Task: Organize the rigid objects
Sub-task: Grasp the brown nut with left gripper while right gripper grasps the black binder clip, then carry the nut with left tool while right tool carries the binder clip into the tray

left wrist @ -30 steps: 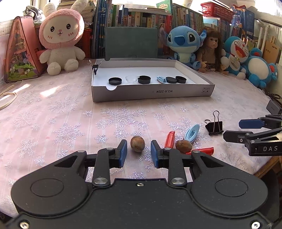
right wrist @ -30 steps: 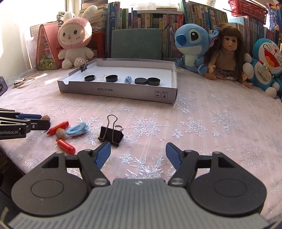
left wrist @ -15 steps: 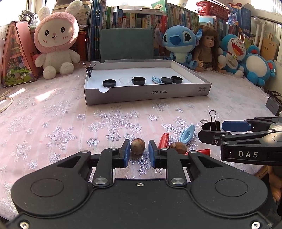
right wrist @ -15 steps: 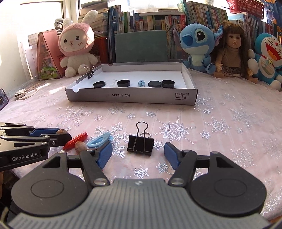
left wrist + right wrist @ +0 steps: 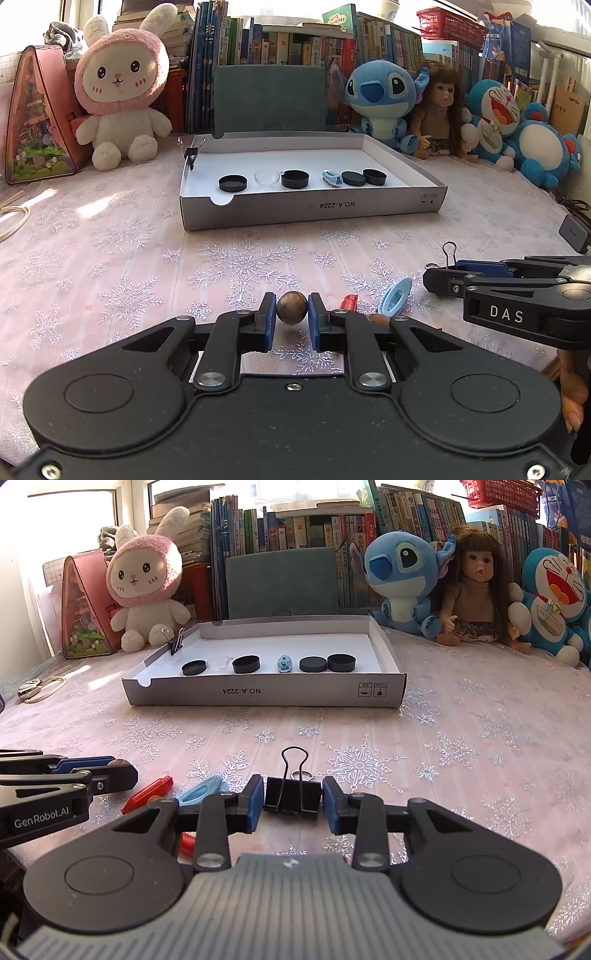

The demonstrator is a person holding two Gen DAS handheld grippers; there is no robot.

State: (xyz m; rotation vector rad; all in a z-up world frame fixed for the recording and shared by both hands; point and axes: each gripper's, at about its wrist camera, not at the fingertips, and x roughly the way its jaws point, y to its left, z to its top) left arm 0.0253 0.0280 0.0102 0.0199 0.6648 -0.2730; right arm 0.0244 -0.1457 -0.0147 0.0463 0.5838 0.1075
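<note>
A: What is the left gripper point(image 5: 291, 320) doing?

B: Its jaws are pinching a small brown ball point(image 5: 291, 312), one blue pad pressing on each side. It is sitting near the front edge of the bench point(image 5: 110, 258), over the pink snowflake cloth.

A: And the right gripper point(image 5: 292, 805)?

B: Its jaws have just been closing, and they are now clamping the black binder clip point(image 5: 291, 798) by its two ends. The clip's wire handles are pointing toward the far edge.

A: What else is lying at the front edge?

B: A red tube point(image 5: 147, 794) and a light blue clip point(image 5: 201, 792) are lying between the two grippers, with a second brown nut point(image 5: 376, 319) peeking out behind the left gripper's finger.

A: Where is the box?

B: The white cardboard tray point(image 5: 258, 696) is sitting toward the far edge of the bench. Four black caps, a clear dish point(image 5: 266, 177) and a small blue piece point(image 5: 331, 177) are lying in a row inside it, and another binder clip point(image 5: 173, 642) is gripping its left wall.

A: Behind it?

B: Plush toys and a doll are lining the far edge.
</note>
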